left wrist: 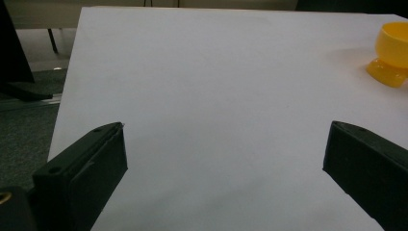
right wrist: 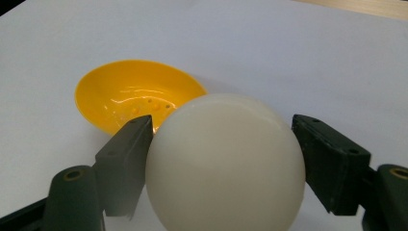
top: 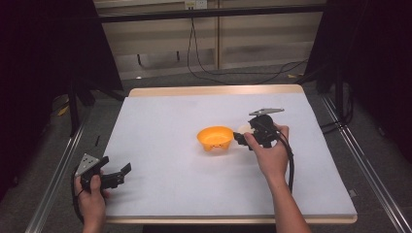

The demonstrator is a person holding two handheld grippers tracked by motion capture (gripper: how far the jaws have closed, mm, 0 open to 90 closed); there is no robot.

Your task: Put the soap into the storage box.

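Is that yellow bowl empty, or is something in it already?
Empty. The right gripper view shows the yellow bowl with a bare, glossy inside; the white ball sits outside it, clamped in the right gripper.

From the high view I am seeing light falling from overhead onto the white table (top: 160, 145), which is reading bright while the surroundings at both sides are sinking into near-black. In the right gripper view a soft glare is showing on the yellow bowl (right wrist: 130, 94), and the cream ball (right wrist: 225, 161) is sitting close and slightly soft in focus. In the left gripper view the picture is looking dimmer and faintly grainy, with a weak shadow spreading beside the bowl.
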